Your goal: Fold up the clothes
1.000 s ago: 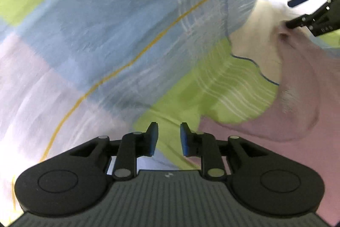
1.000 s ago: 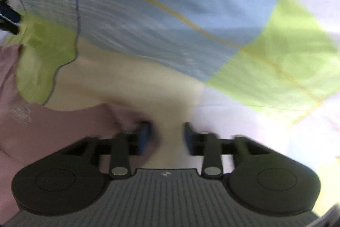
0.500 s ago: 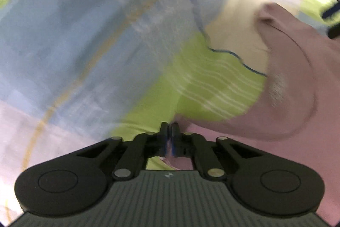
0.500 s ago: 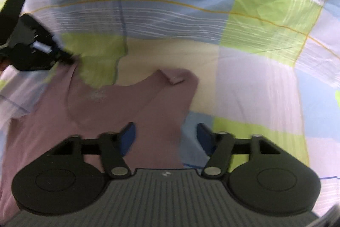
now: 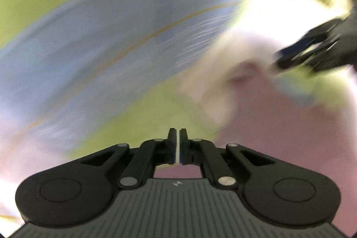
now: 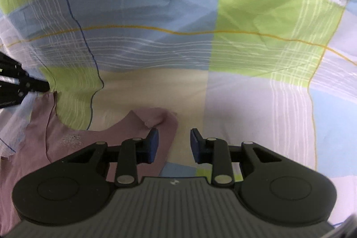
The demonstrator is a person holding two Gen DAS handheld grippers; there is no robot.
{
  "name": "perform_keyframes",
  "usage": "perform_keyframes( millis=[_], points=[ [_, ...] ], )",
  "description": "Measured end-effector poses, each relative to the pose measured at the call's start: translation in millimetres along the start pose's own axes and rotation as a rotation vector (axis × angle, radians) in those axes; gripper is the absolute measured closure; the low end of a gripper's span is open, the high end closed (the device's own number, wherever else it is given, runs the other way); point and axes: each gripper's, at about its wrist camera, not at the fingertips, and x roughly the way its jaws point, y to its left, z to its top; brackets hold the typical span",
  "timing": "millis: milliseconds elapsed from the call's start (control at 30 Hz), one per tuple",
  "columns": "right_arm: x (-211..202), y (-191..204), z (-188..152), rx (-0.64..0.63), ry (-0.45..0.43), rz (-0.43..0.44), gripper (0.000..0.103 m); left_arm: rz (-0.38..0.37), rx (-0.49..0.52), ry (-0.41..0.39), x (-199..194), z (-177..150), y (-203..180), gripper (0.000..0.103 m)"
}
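**Folding barely begun: pink garment lies open on a checked sheet**

A checked bedsheet (image 6: 156, 15) in blue, green, cream and lilac fills both views; taking it as the landmark, everything else lies on or just over it. A dusty-pink garment (image 6: 73, 139) lies spread at the sheet's lower left, neckline toward the middle, one shoulder corner curled over. No finished fold shows, so by my judgement nearly all the folding is left.

The right gripper (image 6: 174, 144) hovers over the sheet at the garment's curled shoulder, fingers apart and holding nothing. The left gripper (image 5: 179, 146), in a heavily blurred view, is at the garment's other shoulder, fingers together; whether cloth is pinched between them I cannot tell.
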Motion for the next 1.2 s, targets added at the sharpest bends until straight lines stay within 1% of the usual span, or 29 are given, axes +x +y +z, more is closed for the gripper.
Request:
perform_keyframes(
  millis=[33, 67, 200, 333, 400, 467, 533, 567, 600, 667, 733, 800, 900, 967, 1033, 1100, 1200],
  points=[
    [-1, 0, -2, 0.000, 0.005, 0.000, 0.075, -0.072, -0.067, 0.009, 14, 6, -6, 0.100],
    [-3, -1, -4, -0.002, 0.011, -0.001, 0.074, -0.100, -0.095, 0.013, 22, 9, -9, 0.100],
    [-14, -6, -17, -0.002, 0.017, 0.010, 0.065, -0.130, -0.160, 0.004, 55, 19, -20, 0.100],
    [-20, -15, -37, 0.046, 0.032, 0.042, 0.065, -0.158, -0.224, -0.005, 90, 30, -30, 0.100],
    [-19, -19, -46, 0.074, 0.045, 0.065, 0.064, -0.145, -0.224, -0.009, 91, 35, -30, 0.098],
    [-18, -20, -54, 0.088, 0.054, 0.082, 0.064, -0.115, -0.222, -0.002, 89, 41, -27, 0.096],
    [-16, -20, -60, 0.101, 0.065, 0.104, 0.063, -0.093, -0.221, 0.006, 85, 43, -25, 0.096],
    [-16, -20, -63, 0.107, 0.070, 0.114, 0.063, -0.091, -0.219, 0.009, 83, 43, -25, 0.093],
    [-15, -20, -65, 0.111, 0.073, 0.122, 0.062, -0.085, -0.215, 0.012, 77, 42, -24, 0.077],
    [-17, -20, -67, 0.111, 0.071, 0.128, 0.061, -0.064, -0.199, 0.007, 72, 41, -25, 0.055],
    [-18, -20, -69, 0.113, 0.067, 0.137, 0.060, -0.056, -0.195, 0.004, 74, 42, -26, 0.055],
    [-16, -21, -71, 0.127, 0.071, 0.149, 0.060, -0.076, -0.210, 0.011, 79, 46, -26, 0.055],
    [-16, -22, -73, 0.133, 0.070, 0.148, 0.060, -0.112, -0.223, 0.026, 92, 54, -38, 0.058],
    [-17, -23, -73, 0.142, 0.068, 0.148, 0.060, -0.114, -0.224, 0.036, 94, 53, -44, 0.058],
    [-18, -24, -73, 0.149, 0.066, 0.147, 0.058, -0.098, -0.234, 0.046, 94, 53, -44, 0.058],
    [-18, -26, -73, 0.148, 0.067, 0.147, 0.058, -0.083, -0.238, 0.037, 81, 47, -35, 0.058],
    [-20, -28, -74, 0.147, 0.065, 0.143, 0.057, -0.014, -0.206, -0.007, 62, 47, -38, 0.058]
  ],
)
